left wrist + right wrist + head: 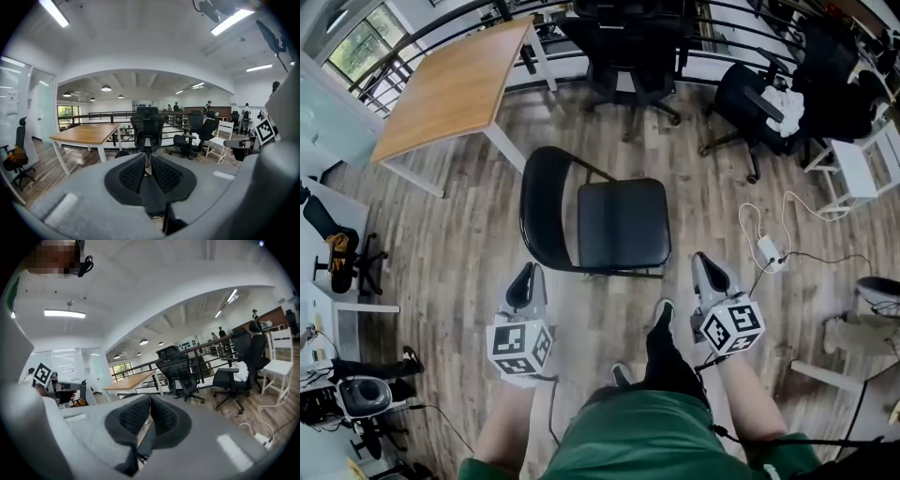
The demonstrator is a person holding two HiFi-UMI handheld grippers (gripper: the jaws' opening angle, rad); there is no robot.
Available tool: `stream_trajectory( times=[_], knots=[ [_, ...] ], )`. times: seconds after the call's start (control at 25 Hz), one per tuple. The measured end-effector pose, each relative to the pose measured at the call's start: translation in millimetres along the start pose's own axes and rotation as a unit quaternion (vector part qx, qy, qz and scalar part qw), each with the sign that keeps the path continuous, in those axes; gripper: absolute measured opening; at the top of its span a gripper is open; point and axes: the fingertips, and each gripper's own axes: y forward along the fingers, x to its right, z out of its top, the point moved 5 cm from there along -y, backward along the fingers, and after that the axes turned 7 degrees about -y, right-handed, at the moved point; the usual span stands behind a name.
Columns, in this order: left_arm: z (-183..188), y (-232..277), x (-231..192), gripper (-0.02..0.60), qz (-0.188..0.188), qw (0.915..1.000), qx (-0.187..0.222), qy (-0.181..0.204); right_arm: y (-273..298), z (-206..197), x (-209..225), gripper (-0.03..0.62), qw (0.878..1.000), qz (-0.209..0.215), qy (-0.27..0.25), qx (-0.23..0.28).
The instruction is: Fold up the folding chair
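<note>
The black folding chair stands unfolded on the wooden floor, seat flat, its curved backrest to the left in the head view. My left gripper is shut and empty, just short of the chair's near left corner. My right gripper is also shut and empty, off the chair's near right corner. In the left gripper view the black pads meet with nothing between them. The right gripper likewise shows its pads closed together. Neither gripper touches the chair.
A wooden-topped table stands at the far left. Black office chairs sit beyond the folding chair and another at the far right. A white power strip with cable lies on the floor to the right. My legs and shoes are below the chair.
</note>
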Motion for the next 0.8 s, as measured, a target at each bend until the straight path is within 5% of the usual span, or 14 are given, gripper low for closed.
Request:
stream_trajectory(
  times=[0.24,0.52,0.8],
  knots=[
    [-7.8,101.0,-38.2,0.169,0.07,0.9952,-0.069,0.0,91.5,-33.5,68.4,0.105,0.997,0.047,0.012,-0.059],
    [-52.5,180.4,-96.0,0.249,0.135,0.9783,-0.156,-0.019,171.7,-135.1,141.1,0.212,0.979,0.093,0.082,-0.162],
    [-98.5,237.6,-150.2,0.281,0.149,0.9641,-0.217,-0.036,223.1,-240.1,184.7,0.259,0.955,0.095,0.142,-0.244]
  ],
)
